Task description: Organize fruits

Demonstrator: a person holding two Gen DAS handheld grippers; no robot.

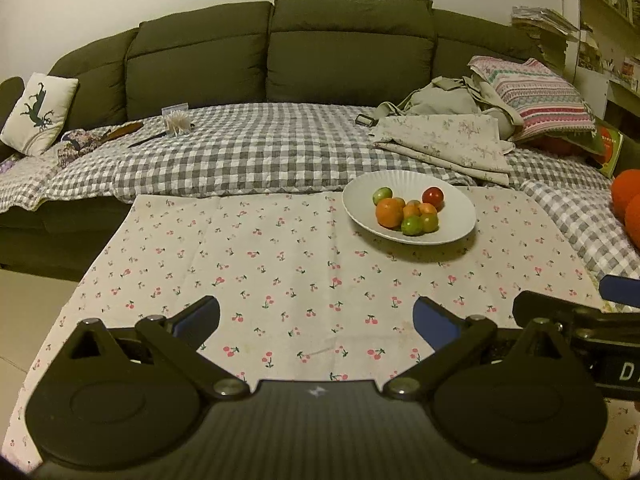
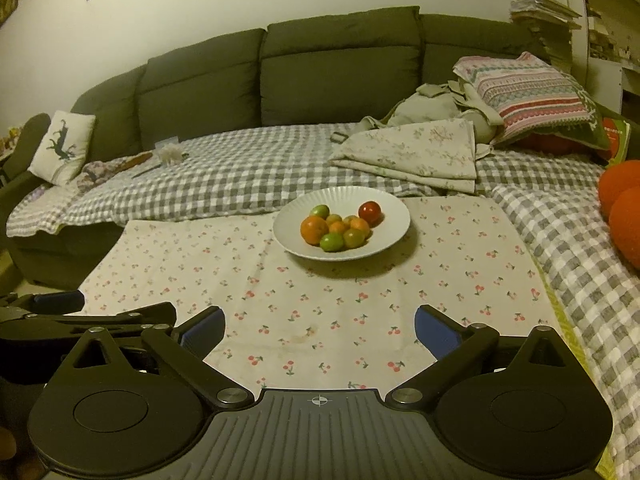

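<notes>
The white plate looks matt, with a finely ribbed rim, and the fruits in it are smooth and glossy. Under the plate lies a creased cherry-print cloth; behind the plate, a puckered checked quilt covers a matt fabric sofa

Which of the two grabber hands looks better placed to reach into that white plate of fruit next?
Probably the right gripper. In its own view the plate sits almost straight ahead of its open jaws. For the left gripper, also open and empty, the plate lies off to its right.
</notes>
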